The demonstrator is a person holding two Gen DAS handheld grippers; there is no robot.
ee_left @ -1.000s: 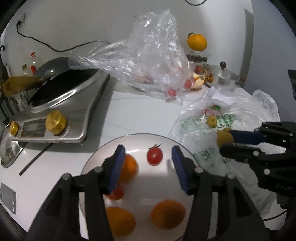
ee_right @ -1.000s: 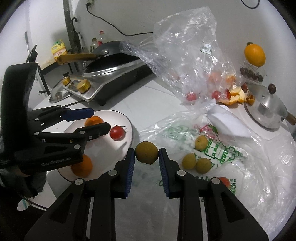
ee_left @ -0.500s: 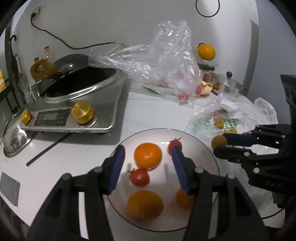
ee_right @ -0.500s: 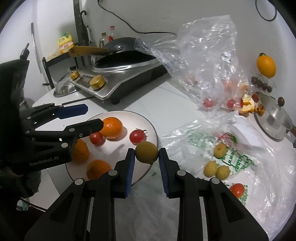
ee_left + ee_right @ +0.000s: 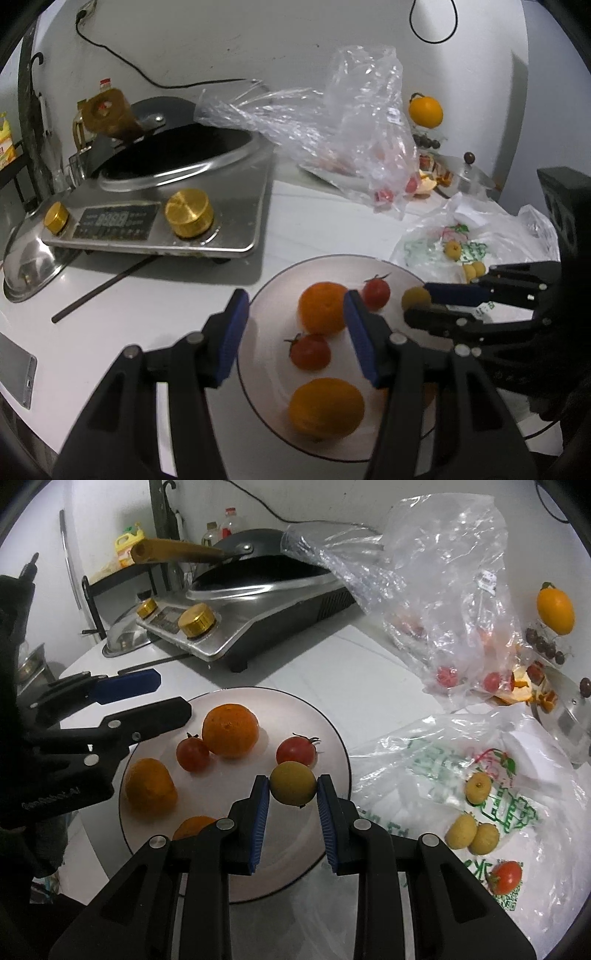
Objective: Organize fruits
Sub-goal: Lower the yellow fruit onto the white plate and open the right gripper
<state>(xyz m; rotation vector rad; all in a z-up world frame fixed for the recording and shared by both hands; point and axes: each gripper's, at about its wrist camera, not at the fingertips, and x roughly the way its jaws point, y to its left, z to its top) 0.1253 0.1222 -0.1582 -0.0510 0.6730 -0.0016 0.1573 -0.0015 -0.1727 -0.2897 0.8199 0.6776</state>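
Note:
My right gripper (image 5: 292,802) is shut on a small yellow-green fruit (image 5: 293,783) and holds it over the right part of a white plate (image 5: 340,749). The plate holds oranges (image 5: 230,730) and two small tomatoes (image 5: 192,753). The held fruit also shows in the left wrist view (image 5: 416,298), over the plate (image 5: 258,306). My left gripper (image 5: 293,325) is open and empty, hovering over the plate's left edge near an orange (image 5: 323,307). More yellow fruits (image 5: 472,834) and a tomato (image 5: 505,877) lie on a printed plastic bag (image 5: 517,812) to the right.
An induction cooker with a wok (image 5: 173,173) stands at the back left. A clear bag with tomatoes (image 5: 443,602) lies behind the plate. A pot lid (image 5: 569,709) and an orange fruit (image 5: 555,607) are at the far right. A chopstick (image 5: 99,291) lies by the cooker.
My right gripper has carried the yellow-green fruit leftward from the bag to over the plate. My left gripper has drawn back and to the left, toward the plate's left edge.

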